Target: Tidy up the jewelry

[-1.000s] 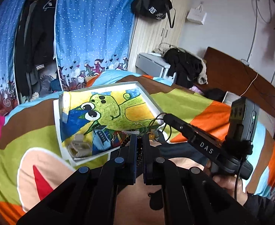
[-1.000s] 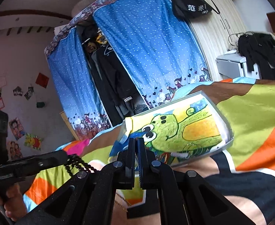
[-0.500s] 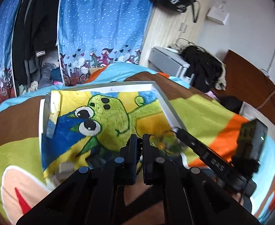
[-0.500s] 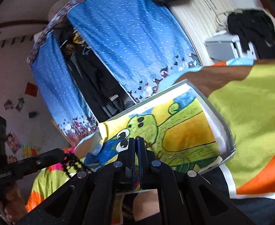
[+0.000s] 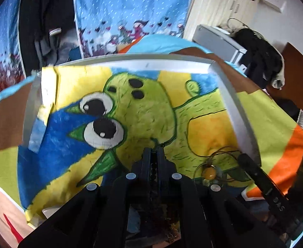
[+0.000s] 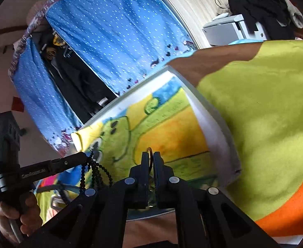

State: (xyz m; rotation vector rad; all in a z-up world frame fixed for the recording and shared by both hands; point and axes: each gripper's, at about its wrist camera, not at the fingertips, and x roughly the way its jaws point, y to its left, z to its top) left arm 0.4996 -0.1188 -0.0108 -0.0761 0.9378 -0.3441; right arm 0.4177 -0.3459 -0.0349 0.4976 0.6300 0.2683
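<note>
Precariously poised over white tray [image 5: 229,95] w/ frog drawing, on bright quilted bed [image 6: 265,103]: left gripper [image 6: 85,157] clenched on black bead strand [image 6: 95,173], right gripper [image 6: 150,161] pinching thin cord necklace [image 5: 210,171]. Could snag/tangle if dropped together. Blue curtains, wardrobe behind.

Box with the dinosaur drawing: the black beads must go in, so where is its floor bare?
Bare: the floor over the dinosaur's head, from the left wall to the orange patch by the right wall. Crowded: the near right corner, where the yellow-bead cord sits at the right tool. The left tool, holding the black beads, hides the near edge.
</note>
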